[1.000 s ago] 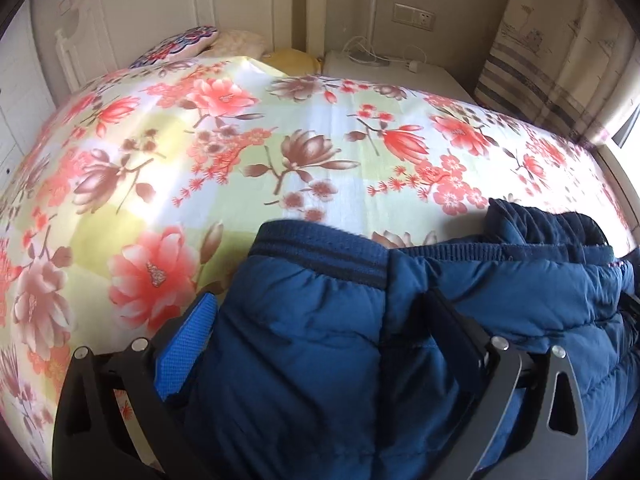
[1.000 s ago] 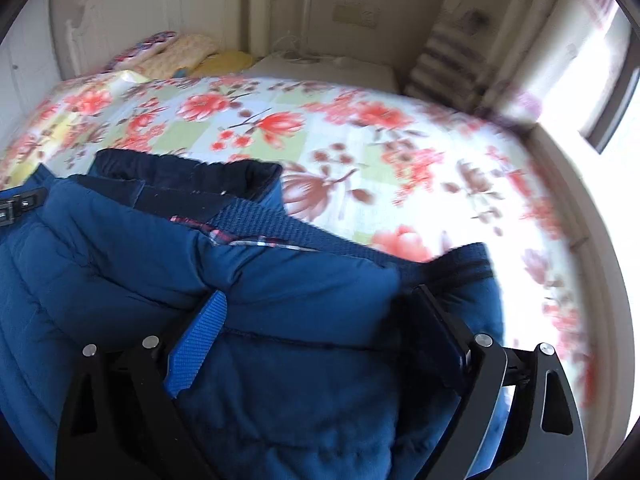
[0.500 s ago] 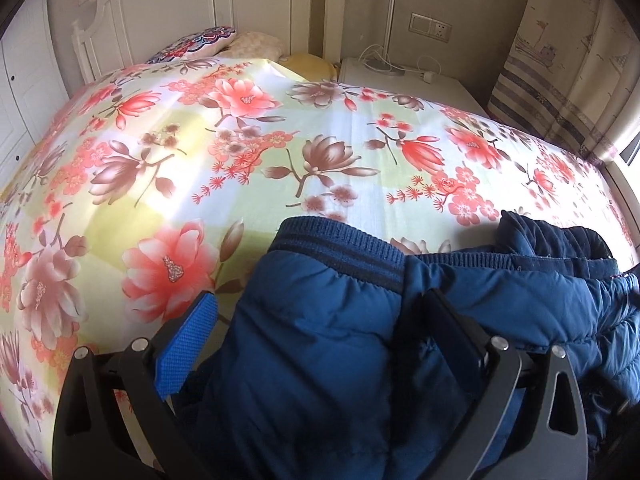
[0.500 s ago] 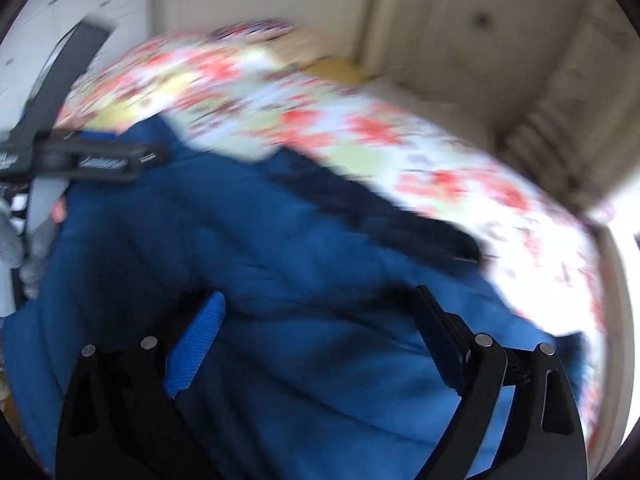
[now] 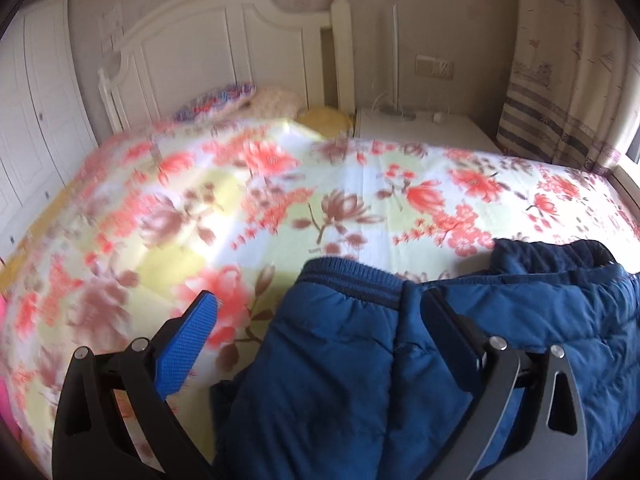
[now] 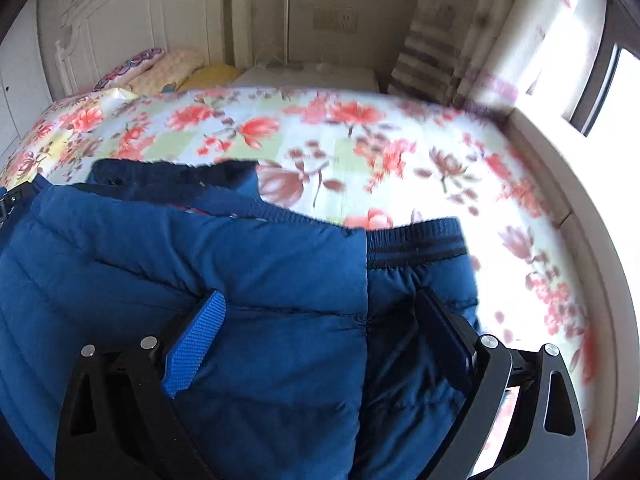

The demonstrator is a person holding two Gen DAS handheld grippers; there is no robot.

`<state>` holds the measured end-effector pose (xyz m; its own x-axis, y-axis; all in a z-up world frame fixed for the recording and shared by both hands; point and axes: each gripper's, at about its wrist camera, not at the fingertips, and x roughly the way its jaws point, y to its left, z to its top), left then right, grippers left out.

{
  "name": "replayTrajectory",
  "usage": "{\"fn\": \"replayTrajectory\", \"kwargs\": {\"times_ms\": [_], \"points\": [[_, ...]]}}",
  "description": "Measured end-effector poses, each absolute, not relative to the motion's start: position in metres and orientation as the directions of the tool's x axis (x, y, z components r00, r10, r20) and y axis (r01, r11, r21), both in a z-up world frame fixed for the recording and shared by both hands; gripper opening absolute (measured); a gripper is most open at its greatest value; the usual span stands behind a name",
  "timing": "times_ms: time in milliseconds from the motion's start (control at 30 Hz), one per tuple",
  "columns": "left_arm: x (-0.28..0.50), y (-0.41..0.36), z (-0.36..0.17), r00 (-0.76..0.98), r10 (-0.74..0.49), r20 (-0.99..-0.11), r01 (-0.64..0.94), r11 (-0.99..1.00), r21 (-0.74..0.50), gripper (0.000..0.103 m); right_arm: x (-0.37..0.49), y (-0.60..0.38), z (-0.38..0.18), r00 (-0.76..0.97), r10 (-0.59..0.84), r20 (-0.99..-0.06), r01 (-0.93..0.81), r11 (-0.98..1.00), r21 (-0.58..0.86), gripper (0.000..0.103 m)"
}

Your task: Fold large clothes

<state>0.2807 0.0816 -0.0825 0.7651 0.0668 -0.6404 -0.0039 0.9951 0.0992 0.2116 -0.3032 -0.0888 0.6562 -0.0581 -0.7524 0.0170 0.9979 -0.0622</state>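
Blue padded jacket [image 5: 360, 380] lies on floral bedsheet [image 5: 240, 208], filling lower right of left-wrist frame and lower left/centre of right-wrist frame. Left gripper [image 5: 316, 312]: jaws wide apart, jacket sleeve between them w/ no pinch. Right gripper [image 6: 320, 312]: jaws apart too, straddling jacket fabric. Headboard [image 5: 208, 36] upper left.

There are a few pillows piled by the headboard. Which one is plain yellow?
The yellow pillow is the one nearest the white nightstand. The cream pillow lies beside it, and the patterned pillow lies farthest from the nightstand.

Floral bedspread [image 5: 248, 216], white headboard [image 5: 208, 40], prob. 3 pillows [image 6: 160, 68].
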Motion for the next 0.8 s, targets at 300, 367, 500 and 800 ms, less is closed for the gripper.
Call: {"fn": "replayTrajectory", "kwargs": {"times_ms": [300, 367, 500, 800], "points": [[0.161, 0.001, -0.08, 0.756, -0.096, -0.648, 0.281, 0.941, 0.188, 0.101, 0.119, -0.2, -0.083, 0.67, 0.121, -0.733, -0.346, 0.924, -0.163, 0.091], [0.161, -0.012, -0.113, 0.723, -0.03, -0.69, 0.274, 0.929, 0.248, 0.101, 0.118, -0.197, -0.102, 0.665, 0.115, -0.738, -0.332, 0.931, -0.154, 0.091], [0.153, -0.005, -0.118, 0.743, -0.034, -0.669, 0.258, 0.936, 0.239, 0.101, 0.117, -0.208, -0.099, 0.65, 0.132, -0.749, -0.324, 0.939, -0.116, 0.091], [0.125, 0.048, -0.118, 0.759, 0.022, -0.651, 0.164, 0.961, 0.224, 0.101, 0.083, -0.305, -0.104, 0.675, 0.084, -0.733, -0.123, 0.992, 0.001, 0.092]]}}
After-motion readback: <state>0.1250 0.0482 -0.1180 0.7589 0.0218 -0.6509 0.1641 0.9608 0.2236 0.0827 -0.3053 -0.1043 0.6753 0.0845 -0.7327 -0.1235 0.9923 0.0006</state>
